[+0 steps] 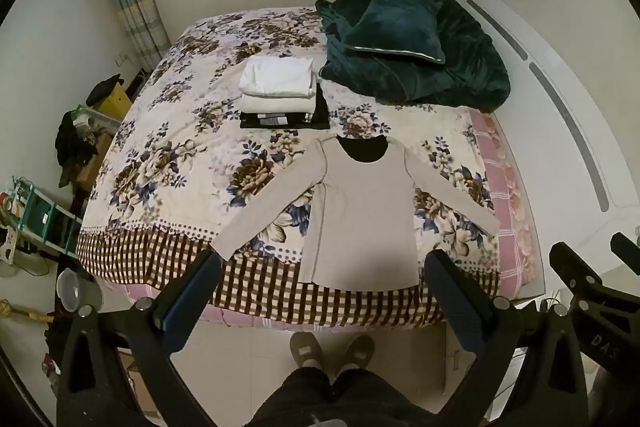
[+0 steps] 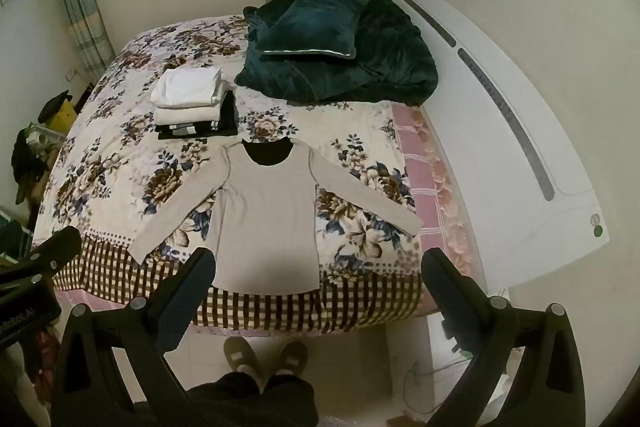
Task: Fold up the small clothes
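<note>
A beige long-sleeved top (image 1: 362, 215) lies flat on the flowered bedspread (image 1: 168, 155), sleeves spread out, neck away from me, hem at the near bed edge. It also shows in the right wrist view (image 2: 268, 223). My left gripper (image 1: 322, 267) is open and empty, held high above the near edge of the bed, over the hem. My right gripper (image 2: 318, 267) is open and empty at a like height, to the right of the left one. Part of the right gripper's frame (image 1: 592, 287) shows in the left wrist view.
A stack of folded white, beige and black clothes (image 1: 280, 91) sits behind the top. A dark green blanket with a pillow (image 1: 408, 47) lies at the head of the bed. White headboard (image 2: 500, 131) at right. Cluttered boxes and shelves (image 1: 48, 203) at left. My slippered feet (image 1: 332, 351) stand on the floor.
</note>
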Motion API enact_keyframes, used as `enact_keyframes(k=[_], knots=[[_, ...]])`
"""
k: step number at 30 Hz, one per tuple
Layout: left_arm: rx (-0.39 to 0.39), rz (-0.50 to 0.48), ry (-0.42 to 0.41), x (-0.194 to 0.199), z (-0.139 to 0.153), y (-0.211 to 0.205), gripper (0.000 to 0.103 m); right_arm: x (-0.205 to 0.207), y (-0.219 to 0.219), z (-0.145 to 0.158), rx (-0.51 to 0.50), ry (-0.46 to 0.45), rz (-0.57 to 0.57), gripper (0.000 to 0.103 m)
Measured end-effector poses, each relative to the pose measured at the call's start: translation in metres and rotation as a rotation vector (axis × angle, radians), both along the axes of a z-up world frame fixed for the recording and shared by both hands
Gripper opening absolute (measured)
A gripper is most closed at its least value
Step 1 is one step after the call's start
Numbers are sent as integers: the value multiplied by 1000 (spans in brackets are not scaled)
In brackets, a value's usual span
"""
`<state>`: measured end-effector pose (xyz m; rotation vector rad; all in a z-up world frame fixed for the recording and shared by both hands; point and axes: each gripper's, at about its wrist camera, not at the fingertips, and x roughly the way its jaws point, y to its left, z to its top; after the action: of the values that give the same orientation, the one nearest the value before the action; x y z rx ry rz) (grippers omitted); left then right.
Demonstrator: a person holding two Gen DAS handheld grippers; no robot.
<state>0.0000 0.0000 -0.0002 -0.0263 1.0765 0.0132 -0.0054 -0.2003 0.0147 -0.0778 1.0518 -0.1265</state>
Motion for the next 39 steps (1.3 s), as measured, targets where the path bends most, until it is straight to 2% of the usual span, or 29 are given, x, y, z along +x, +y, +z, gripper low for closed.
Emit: enact_keyframes(k=[39], knots=[[-3, 3, -3, 9, -7, -2, 103, 13, 11, -2, -17, 8, 3, 103]])
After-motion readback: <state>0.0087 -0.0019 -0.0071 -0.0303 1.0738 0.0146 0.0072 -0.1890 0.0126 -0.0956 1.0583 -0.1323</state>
